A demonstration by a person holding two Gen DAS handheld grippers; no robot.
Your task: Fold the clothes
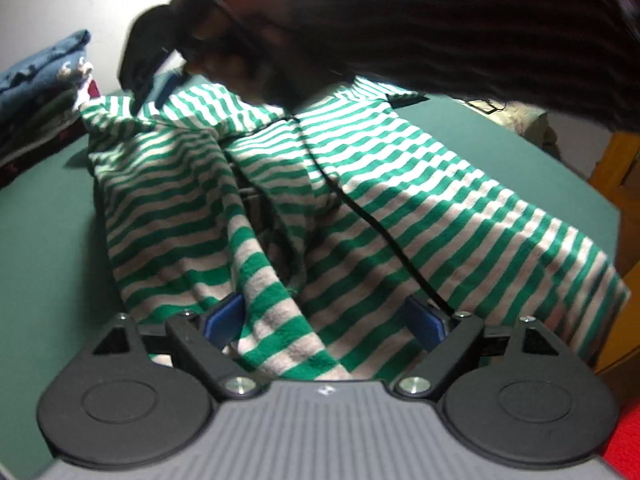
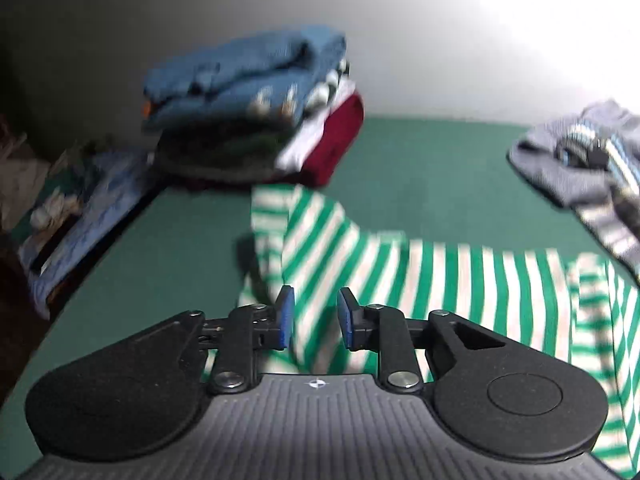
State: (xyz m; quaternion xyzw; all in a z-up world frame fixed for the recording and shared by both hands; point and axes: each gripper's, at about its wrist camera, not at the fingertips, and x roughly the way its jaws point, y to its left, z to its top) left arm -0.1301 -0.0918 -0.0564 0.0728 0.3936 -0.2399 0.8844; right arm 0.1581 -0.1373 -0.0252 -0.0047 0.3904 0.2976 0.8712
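A green-and-white striped shirt [image 1: 400, 208] lies rumpled on the green table [image 1: 40, 240]. My left gripper [image 1: 326, 320] hovers over its near edge with the jaws wide apart; a raised fold of the cloth runs between the blue pads [image 1: 224, 320] without being pinched. In the right wrist view the same shirt [image 2: 440, 288] spreads to the right. My right gripper [image 2: 316, 320] is over its left end, its pads a little apart, with striped cloth visible in the gap and no pad pressing on it. A black cable [image 1: 380, 232] crosses the shirt.
A stack of folded clothes [image 2: 256, 112] stands at the table's far left by the wall. A grey striped garment [image 2: 580, 160] lies at the far right. The person's dark sleeve [image 1: 480, 20] hangs over the shirt. Yellow wooden furniture [image 1: 616, 168] borders the table's right side.
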